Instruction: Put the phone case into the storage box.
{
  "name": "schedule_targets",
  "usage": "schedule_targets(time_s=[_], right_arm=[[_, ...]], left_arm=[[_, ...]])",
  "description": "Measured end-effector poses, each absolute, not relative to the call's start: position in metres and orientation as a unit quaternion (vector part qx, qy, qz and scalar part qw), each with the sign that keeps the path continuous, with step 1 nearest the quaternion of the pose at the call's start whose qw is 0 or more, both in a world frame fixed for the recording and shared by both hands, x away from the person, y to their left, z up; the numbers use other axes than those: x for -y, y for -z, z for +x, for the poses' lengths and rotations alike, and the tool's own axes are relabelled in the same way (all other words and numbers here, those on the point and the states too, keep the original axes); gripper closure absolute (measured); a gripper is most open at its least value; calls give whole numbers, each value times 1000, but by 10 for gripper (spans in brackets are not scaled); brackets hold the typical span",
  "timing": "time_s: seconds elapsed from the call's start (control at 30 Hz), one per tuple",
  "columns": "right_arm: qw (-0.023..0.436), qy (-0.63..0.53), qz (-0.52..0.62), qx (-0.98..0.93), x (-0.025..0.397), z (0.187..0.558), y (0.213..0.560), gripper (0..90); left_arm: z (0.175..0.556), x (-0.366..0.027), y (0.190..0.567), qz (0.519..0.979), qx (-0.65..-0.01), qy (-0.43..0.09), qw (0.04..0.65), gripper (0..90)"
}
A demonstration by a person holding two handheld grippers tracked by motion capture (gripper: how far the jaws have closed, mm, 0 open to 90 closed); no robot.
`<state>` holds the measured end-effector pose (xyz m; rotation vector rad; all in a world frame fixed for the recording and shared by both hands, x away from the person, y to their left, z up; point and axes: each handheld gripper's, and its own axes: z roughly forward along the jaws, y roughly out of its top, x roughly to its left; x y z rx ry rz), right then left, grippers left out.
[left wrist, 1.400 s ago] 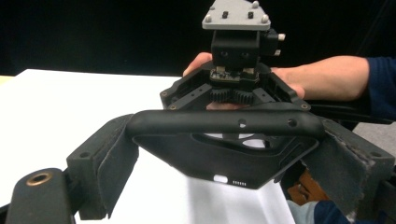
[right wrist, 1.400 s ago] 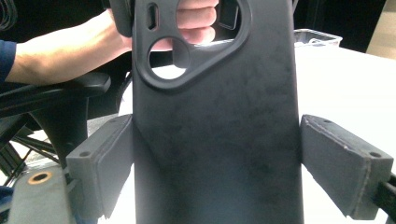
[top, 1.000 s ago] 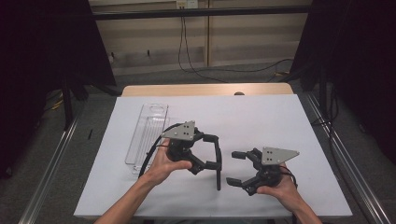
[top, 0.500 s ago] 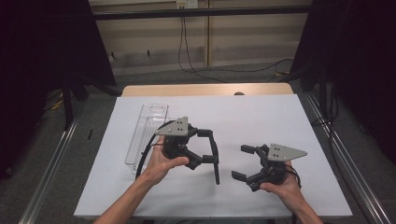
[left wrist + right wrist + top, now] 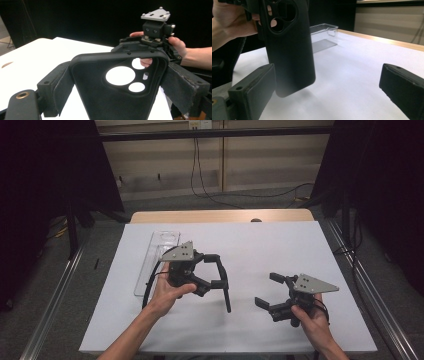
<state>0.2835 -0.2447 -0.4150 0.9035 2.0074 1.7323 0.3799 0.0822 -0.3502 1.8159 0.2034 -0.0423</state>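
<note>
My left gripper (image 5: 218, 271) is shut on a black phone case (image 5: 226, 292), which hangs edge-on just above the white table (image 5: 260, 245) near its middle. In the left gripper view the case (image 5: 117, 97) sits clamped between the padded jaws, its inner side and camera cutouts facing the camera. My right gripper (image 5: 265, 289) is open, low over the table at the front right, jaws pointing left toward the case. In the right gripper view the case (image 5: 289, 50) hangs upright ahead of the wide-apart jaws, a little left of the gap.
A clear plastic tray (image 5: 157, 260) lies along the table's left side, behind the left hand; it also appears as the tray (image 5: 323, 32) beyond the case. A wooden strip (image 5: 220, 216) borders the far edge. Metal rails run down both sides.
The right gripper has drawn away to the right, widening the gap to the case. The left gripper has shifted slightly left and farther from me, still holding the case.
</note>
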Motion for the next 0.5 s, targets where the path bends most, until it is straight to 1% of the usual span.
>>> schedule_targets(time_s=[0.5], right_arm=[[224, -593, 371, -678, 269, 266, 429, 0]], left_arm=[[383, -95, 350, 789, -123, -5, 602, 142]])
